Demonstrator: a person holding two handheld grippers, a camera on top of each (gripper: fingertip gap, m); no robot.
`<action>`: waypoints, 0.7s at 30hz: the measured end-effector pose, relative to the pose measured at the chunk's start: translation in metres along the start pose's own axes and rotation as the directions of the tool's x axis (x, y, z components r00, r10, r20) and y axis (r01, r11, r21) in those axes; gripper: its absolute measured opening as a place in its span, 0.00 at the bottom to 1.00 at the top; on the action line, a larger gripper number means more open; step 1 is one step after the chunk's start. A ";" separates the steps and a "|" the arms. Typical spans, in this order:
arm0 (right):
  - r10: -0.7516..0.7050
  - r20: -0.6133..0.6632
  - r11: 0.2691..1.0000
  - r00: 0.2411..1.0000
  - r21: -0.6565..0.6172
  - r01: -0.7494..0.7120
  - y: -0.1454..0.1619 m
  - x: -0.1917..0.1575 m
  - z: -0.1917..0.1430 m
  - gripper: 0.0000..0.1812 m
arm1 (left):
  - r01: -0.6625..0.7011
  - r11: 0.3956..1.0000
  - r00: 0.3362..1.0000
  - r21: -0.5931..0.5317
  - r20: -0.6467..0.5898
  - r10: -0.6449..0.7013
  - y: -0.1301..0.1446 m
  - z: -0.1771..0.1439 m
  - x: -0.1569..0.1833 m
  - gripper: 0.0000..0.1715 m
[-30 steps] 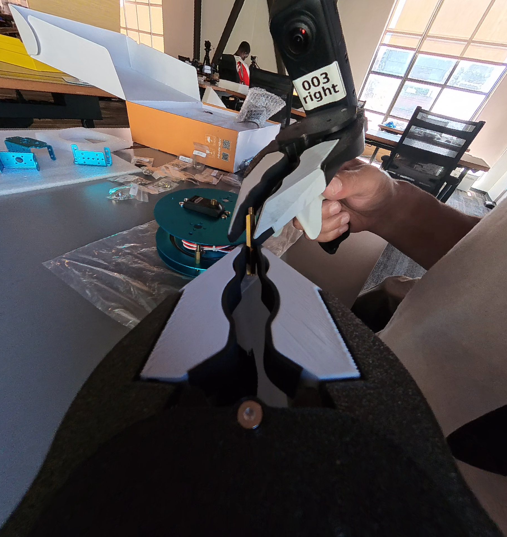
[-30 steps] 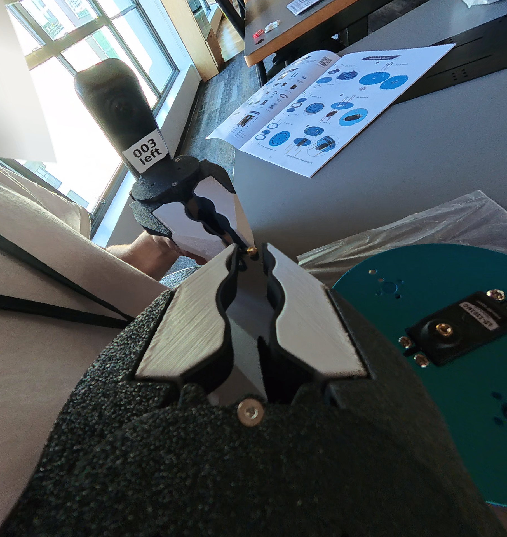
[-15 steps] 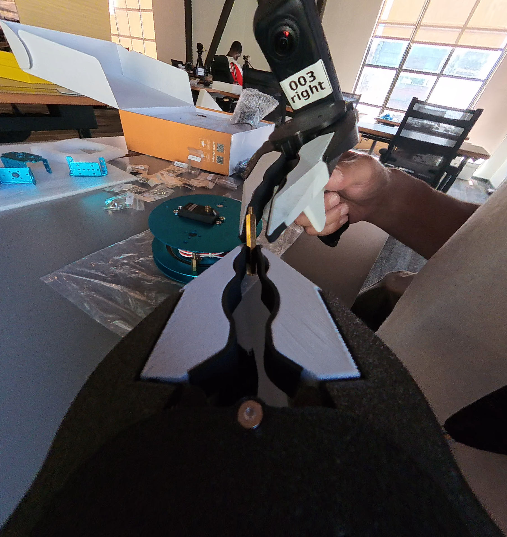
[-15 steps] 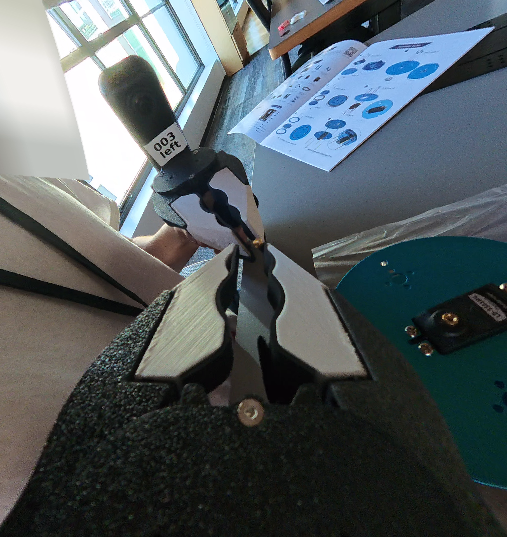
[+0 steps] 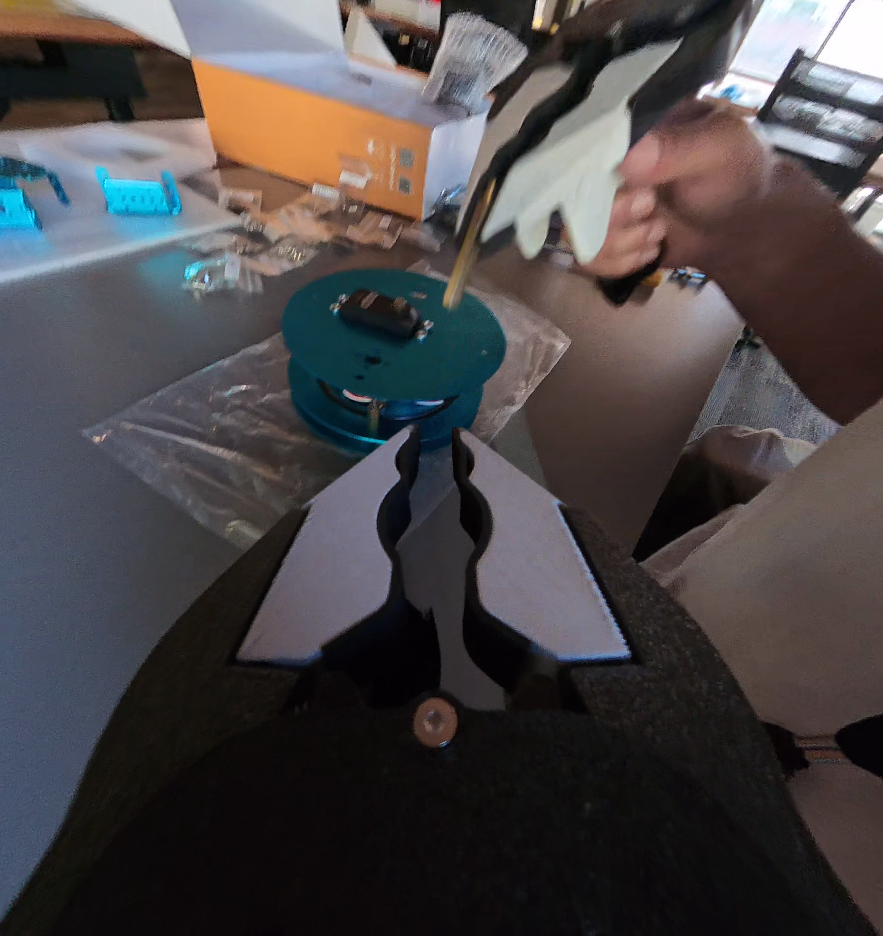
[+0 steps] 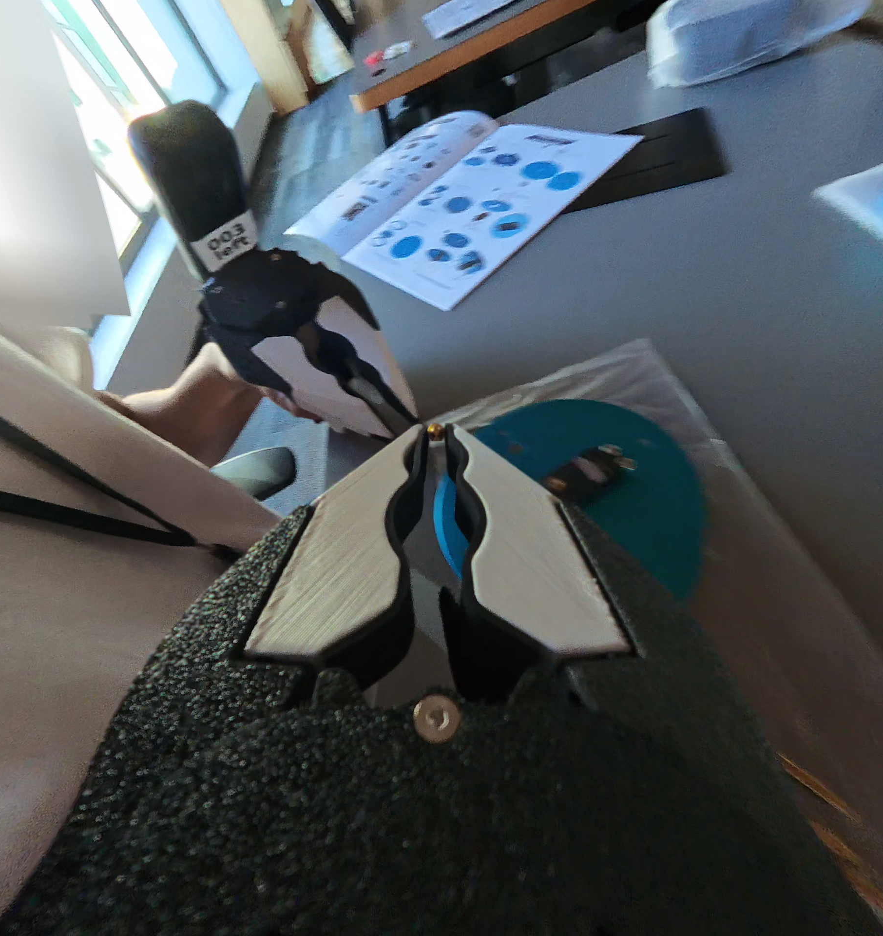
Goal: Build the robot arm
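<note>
**Two grippers above a teal disc, one pinching a brass pin**

Two grippers are showing; the right gripper (image 5: 472,223), in the upper right of the left wrist view, is pinching a slim brass pin (image 5: 467,248) between nearly closed fingers, the pin hanging down over the far edge of the teal disc assembly (image 5: 394,354); the same pin is showing as a small brass tip (image 6: 435,430) between that gripper's fingertips in the right wrist view. The left gripper (image 5: 432,435) is standing slightly parted at lower centre, gripping nothing (both frames are blurring), just before the disc; the disc is sitting on a clear plastic bag (image 5: 216,435) on the grey table (image 5: 75,506). An orange box (image 5: 308,131) and blue brackets (image 5: 138,195) are lying along the top; an open manual (image 6: 470,212) is lying at upper centre.
</note>
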State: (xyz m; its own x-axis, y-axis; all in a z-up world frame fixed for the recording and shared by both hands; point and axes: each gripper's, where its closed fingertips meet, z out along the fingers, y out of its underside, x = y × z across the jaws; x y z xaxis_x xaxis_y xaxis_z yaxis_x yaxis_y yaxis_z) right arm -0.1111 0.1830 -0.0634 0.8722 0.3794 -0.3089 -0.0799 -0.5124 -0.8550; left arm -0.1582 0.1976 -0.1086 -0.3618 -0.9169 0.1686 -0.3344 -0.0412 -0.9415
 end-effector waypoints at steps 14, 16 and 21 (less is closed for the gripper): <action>-0.096 -0.360 0.867 0.928 -0.488 -0.100 0.106 0.108 -0.083 0.03 | 0.026 0.980 0.995 -0.195 0.098 -0.007 0.021 0.012 -0.043 0.07; -0.121 -0.328 0.827 0.937 -0.555 -0.087 0.116 0.105 -0.078 0.03 | 0.016 0.982 0.996 -0.190 0.095 0.002 0.017 0.014 -0.042 0.07; -0.167 -0.305 0.804 0.938 -0.592 -0.050 0.117 0.106 -0.074 0.03 | 0.016 0.984 0.995 -0.180 0.097 0.002 0.015 0.016 -0.039 0.07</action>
State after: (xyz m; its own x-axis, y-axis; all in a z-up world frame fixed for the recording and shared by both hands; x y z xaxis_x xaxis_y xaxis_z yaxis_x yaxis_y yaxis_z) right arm 0.0074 0.1059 -0.1655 0.9783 0.2061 -0.0196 0.1784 -0.8872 -0.4255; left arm -0.1350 0.2259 -0.1337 -0.2759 -0.9513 0.1375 -0.4912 0.0166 -0.8709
